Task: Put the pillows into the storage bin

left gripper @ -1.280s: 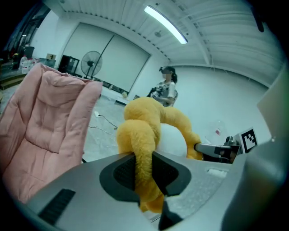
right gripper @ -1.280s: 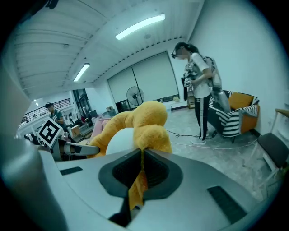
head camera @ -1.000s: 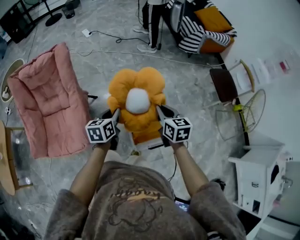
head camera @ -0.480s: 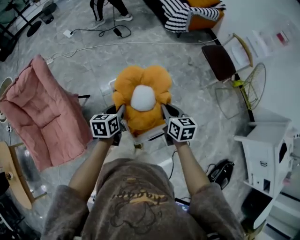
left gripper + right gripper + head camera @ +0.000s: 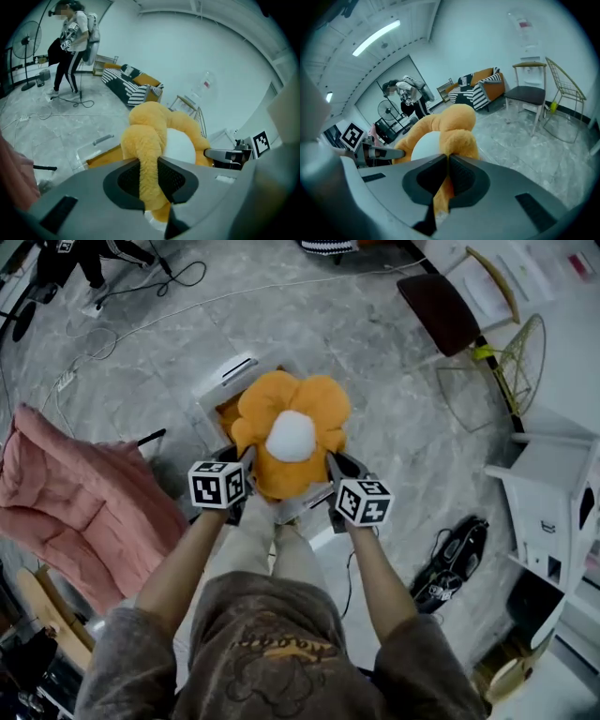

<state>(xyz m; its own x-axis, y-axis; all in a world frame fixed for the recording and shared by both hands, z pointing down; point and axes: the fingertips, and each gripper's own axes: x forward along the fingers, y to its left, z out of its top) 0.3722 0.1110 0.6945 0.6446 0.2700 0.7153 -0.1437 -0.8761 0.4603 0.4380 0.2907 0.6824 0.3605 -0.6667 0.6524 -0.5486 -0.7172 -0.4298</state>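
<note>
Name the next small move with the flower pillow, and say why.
Probably lower it straight down: the left gripper and right gripper each pinch a petal of the orange flower-shaped plush pillow, which hangs over the clear plastic storage bin on the floor.

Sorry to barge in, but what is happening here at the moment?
A person holds an orange flower-shaped pillow with both grippers. The left gripper is clamped on a petal at one side and the right gripper on a petal at the other. The pillow hangs roughly over a clear storage bin on the floor, not yet inside it. An orange thing already lies in the bin.
</note>
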